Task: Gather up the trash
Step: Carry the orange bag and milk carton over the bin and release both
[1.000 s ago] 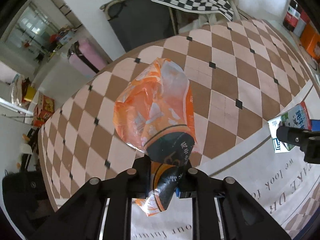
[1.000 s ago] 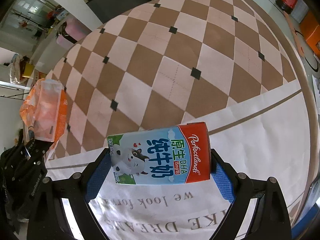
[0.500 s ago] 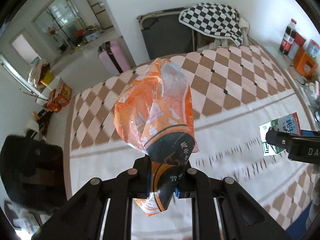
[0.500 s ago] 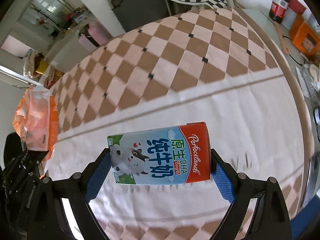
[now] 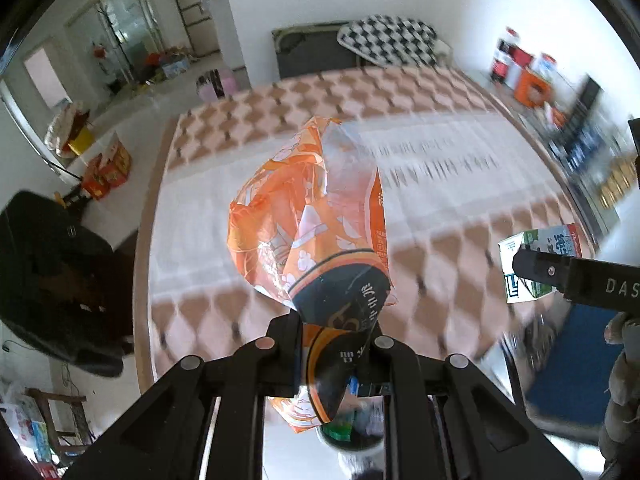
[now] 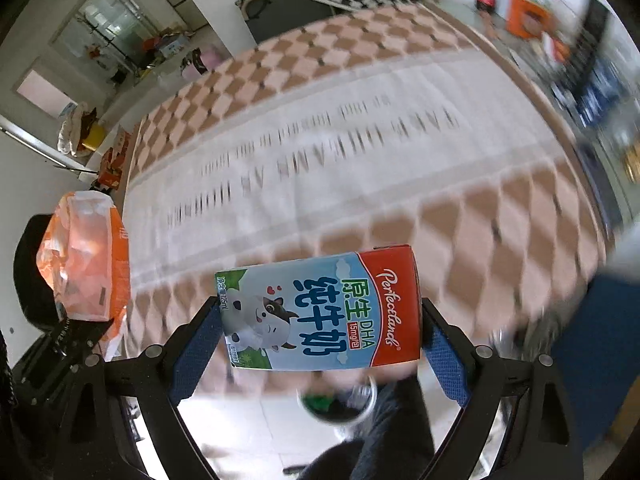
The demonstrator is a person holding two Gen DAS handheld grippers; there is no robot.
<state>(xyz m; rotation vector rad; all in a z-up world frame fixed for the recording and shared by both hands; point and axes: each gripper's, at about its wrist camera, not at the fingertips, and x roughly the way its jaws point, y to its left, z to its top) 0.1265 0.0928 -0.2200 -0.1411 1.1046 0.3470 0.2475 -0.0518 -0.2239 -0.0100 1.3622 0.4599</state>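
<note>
1. The left gripper [image 5: 336, 344] clamps the dark lower end of an orange snack wrapper [image 5: 316, 224], which stands up crumpled above the fingers.
2. The right gripper [image 6: 320, 336] grasps a milk carton [image 6: 320, 312] lying sideways between its blue pads [image 6: 196, 352], red end to the right.
3. Both items hang in the air over a checkered rug [image 6: 500, 216] with blurred lettering.
4. A small bin [image 6: 336, 402] with a green and dark inside sits on the pale floor beneath the carton.

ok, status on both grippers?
Left gripper shut on orange snack bag. Right gripper shut on milk carton. Both held above the patterned rug, nothing blocking.
</note>
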